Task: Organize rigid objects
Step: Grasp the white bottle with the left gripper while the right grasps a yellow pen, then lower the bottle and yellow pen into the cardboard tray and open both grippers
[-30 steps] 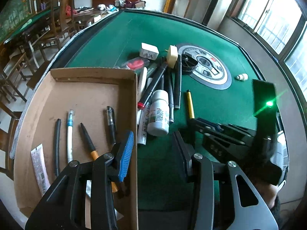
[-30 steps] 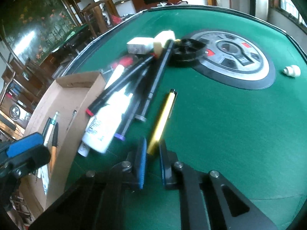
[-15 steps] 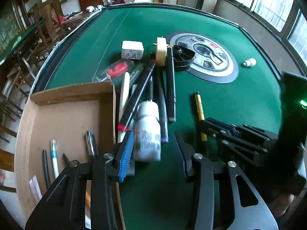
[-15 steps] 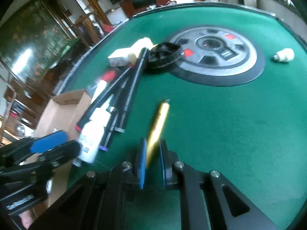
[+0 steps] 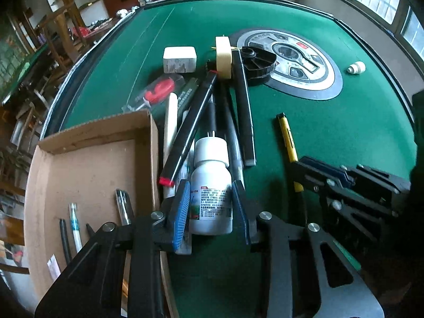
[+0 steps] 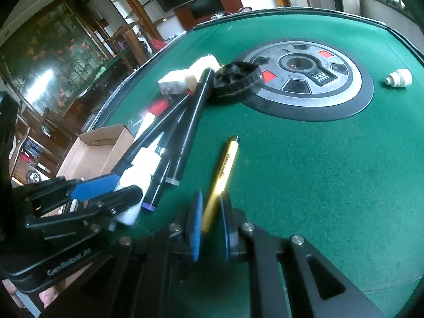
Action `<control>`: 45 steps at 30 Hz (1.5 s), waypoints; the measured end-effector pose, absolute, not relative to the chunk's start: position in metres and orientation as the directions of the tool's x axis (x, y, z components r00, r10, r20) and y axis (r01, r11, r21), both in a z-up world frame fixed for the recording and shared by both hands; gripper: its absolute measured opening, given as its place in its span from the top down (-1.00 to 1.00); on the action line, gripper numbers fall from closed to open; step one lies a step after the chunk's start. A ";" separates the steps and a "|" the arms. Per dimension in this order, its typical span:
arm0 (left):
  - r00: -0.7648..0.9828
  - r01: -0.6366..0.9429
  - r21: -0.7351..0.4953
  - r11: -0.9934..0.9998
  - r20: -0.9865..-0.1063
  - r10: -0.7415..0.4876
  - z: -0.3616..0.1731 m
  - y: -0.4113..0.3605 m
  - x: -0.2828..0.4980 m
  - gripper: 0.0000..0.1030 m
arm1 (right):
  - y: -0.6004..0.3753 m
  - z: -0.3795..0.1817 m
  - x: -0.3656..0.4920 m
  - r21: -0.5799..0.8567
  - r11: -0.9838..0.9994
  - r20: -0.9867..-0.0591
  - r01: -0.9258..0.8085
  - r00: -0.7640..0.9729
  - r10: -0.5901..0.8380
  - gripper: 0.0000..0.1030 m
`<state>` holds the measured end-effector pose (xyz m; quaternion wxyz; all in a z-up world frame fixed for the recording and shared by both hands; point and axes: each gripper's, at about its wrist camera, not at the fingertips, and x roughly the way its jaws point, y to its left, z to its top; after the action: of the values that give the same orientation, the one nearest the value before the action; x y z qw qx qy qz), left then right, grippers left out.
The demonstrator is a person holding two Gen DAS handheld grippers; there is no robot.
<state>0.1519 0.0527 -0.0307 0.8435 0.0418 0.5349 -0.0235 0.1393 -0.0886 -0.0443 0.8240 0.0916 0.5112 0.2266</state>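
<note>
A white bottle (image 5: 210, 175) with a printed label lies on the green felt beside the cardboard box (image 5: 92, 159). My left gripper (image 5: 211, 198) straddles it, and its jaws are closing with both pads against the bottle's sides. The right wrist view shows that same left gripper (image 6: 127, 184) around the bottle (image 6: 140, 169). A yellow pen (image 6: 225, 164) lies on the felt to the right, and my right gripper (image 6: 211, 198) is shut on its near end. In the left wrist view the right gripper (image 5: 296, 169) is on the pen (image 5: 286, 137).
Several black markers (image 5: 243, 106) lie fanned against the bottle. Behind them are a white block (image 5: 180, 59), a tape roll (image 5: 224, 58), a black round part (image 5: 258, 62) and a red-handled tool (image 5: 161, 90). The box holds several pens (image 5: 123, 206). A round panel (image 5: 304, 66) and white cap (image 5: 356, 67) sit farther right.
My left gripper moved right from over the box to the white bottle, came down around it and narrowed its jaws. The right gripper stayed on the yellow pen.
</note>
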 end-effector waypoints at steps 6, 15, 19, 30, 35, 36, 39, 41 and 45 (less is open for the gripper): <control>0.425 0.054 0.017 0.998 -0.905 -0.008 -0.030 0.056 0.112 0.39 | -0.093 -0.045 0.140 0.403 0.873 -0.794 -0.273 0.371 0.482 0.76; 0.398 0.060 -0.056 0.997 -0.914 -0.075 -0.043 0.055 0.096 0.32 | -0.087 -0.043 0.137 0.380 0.882 -0.798 -0.279 0.382 0.465 0.73; 0.407 0.082 -0.044 0.996 -0.910 -0.074 -0.043 0.050 0.084 0.34 | -0.074 -0.039 0.135 0.293 0.914 -0.835 -0.282 0.391 0.388 0.73; 0.385 0.097 -0.103 0.990 -0.913 -0.133 -0.045 0.047 0.078 0.33 | -0.076 -0.036 0.105 0.166 0.949 -0.883 -0.269 0.389 0.264 0.87; 0.390 0.099 -0.076 0.992 -0.914 -0.109 -0.046 0.043 0.085 0.32 | -0.083 -0.034 0.085 0.159 0.945 -0.880 -0.285 0.393 0.267 0.87; 0.395 0.098 -0.064 0.993 -0.913 -0.098 -0.046 0.042 0.085 0.33 | -0.081 -0.034 0.083 0.150 0.946 -0.877 -0.288 0.403 0.262 0.87; 0.423 0.081 -0.072 0.994 -0.901 -0.100 -0.045 0.045 0.083 0.34 | -0.076 -0.035 0.083 0.134 0.950 -0.872 -0.283 0.422 0.248 0.87; 0.437 0.069 -0.130 0.989 -0.887 -0.147 -0.043 0.053 0.079 0.34 | -0.082 -0.036 0.083 0.183 0.949 -0.862 -0.257 0.423 0.281 0.87; 0.436 0.042 -0.274 0.961 -0.860 -0.264 -0.034 0.074 0.069 0.34 | -0.087 -0.028 0.079 0.275 0.930 -0.820 -0.245 0.445 0.360 0.87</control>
<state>0.0687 0.0745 -0.0336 0.8407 -0.1062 0.5232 -0.0908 0.0786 -0.0865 -0.0277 0.8481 0.0577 0.4955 0.1784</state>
